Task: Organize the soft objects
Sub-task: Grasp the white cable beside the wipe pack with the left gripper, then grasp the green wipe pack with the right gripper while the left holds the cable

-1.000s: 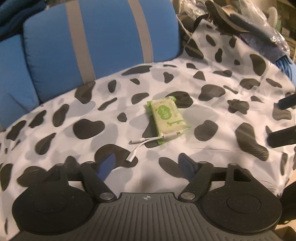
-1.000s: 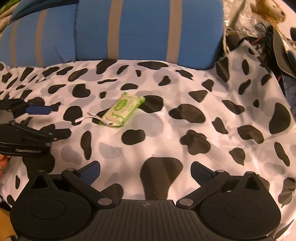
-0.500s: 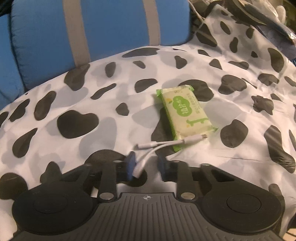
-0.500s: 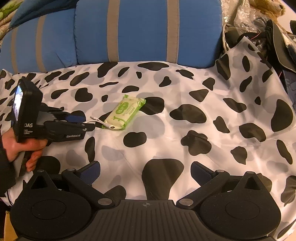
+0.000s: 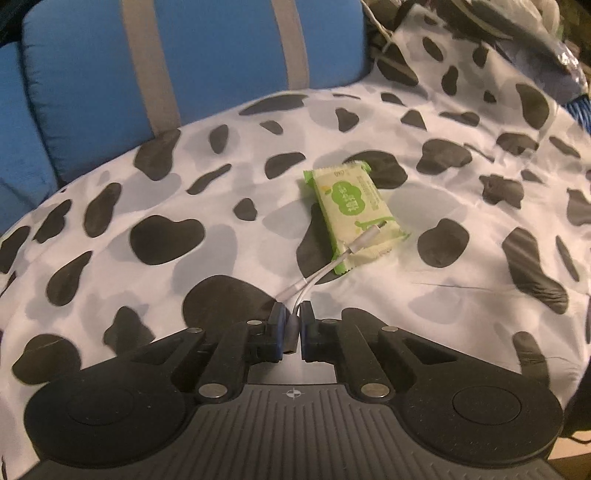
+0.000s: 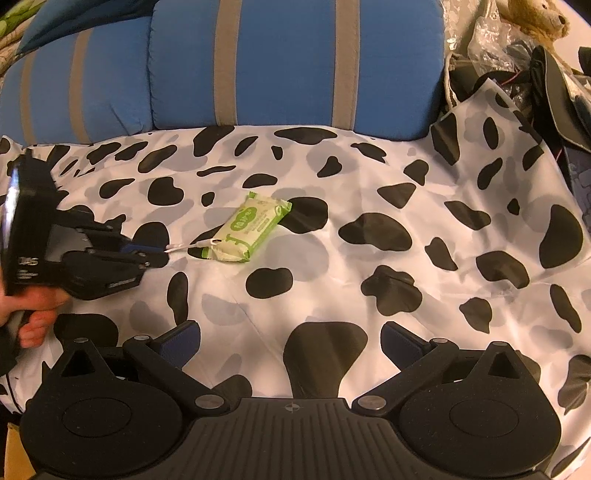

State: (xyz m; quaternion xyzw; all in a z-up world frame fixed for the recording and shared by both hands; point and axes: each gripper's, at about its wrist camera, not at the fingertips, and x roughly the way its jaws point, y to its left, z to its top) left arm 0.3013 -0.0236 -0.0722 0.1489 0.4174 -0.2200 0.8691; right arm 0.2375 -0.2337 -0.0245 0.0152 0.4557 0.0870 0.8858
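A green and cream tissue pack [image 5: 355, 210] lies on the cow-print cloth [image 5: 184, 192], also in the right wrist view [image 6: 248, 229]. A short white adapter cable [image 5: 325, 266] runs from the pack's near end toward me. My left gripper [image 5: 292, 319] is shut on the cable's near end; it shows from the side in the right wrist view [image 6: 147, 254], held by a hand, with the cable [image 6: 188, 246] stretched to the pack. My right gripper [image 6: 290, 338] is open and empty, low over the cloth, well short of the pack.
Blue cushions with grey stripes [image 6: 295, 62] stand behind the cloth [image 6: 369, 177]. A heap of dark items and plastic bags [image 6: 524, 66] with a brown plush toy [image 6: 535, 18] sits at the back right. A pile of dark clutter [image 5: 498, 26] shows at the back right in the left view.
My left gripper moved forward to the cable and closed on its near end. The cable's far end now rests on the pack. The right gripper has barely moved.
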